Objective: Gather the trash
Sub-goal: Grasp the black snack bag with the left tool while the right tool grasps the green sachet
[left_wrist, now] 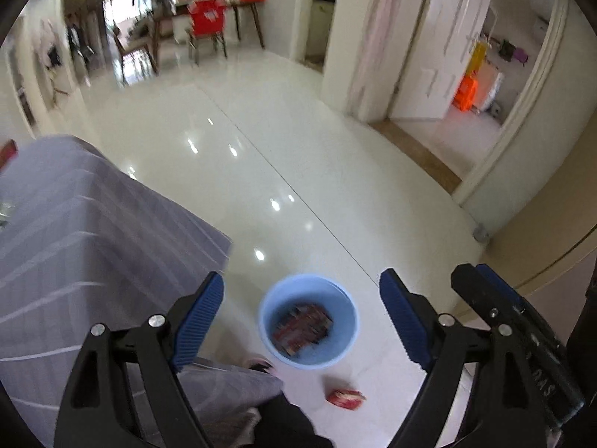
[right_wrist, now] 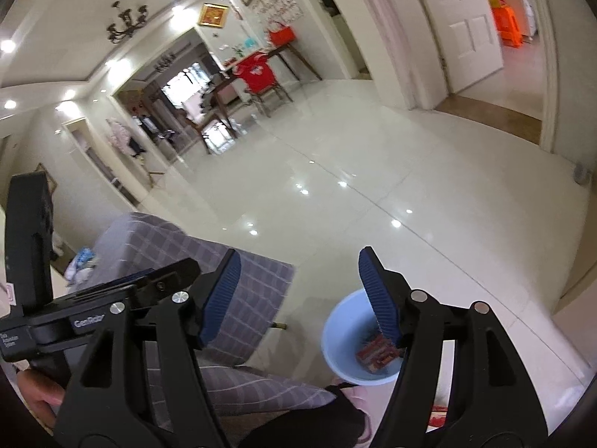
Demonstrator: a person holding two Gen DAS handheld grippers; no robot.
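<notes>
A light-blue bin (left_wrist: 337, 351) stands on the glossy floor with red wrappers (left_wrist: 302, 326) lying in it. Directly above it my left gripper (left_wrist: 302, 276) is open wide, with nothing between its blue pads. A red packet (left_wrist: 345, 399) lies on the floor just in front of the bin. My right gripper (right_wrist: 300, 253) is open too and holds nothing; its right finger covers part of the bin (right_wrist: 343, 336) and the wrappers (right_wrist: 378, 354). Each gripper shows side-on in the other's view: the right gripper (left_wrist: 474, 276) and the left gripper (right_wrist: 160, 276).
A table under a grey checked cloth (left_wrist: 93, 242) stands left of the bin. A person's dark trouser leg (left_wrist: 283, 422) and pink slipper (left_wrist: 257, 364) are beside the bin. Far back are a red-covered chair (left_wrist: 207, 18), a side table and an open white door (left_wrist: 429, 56).
</notes>
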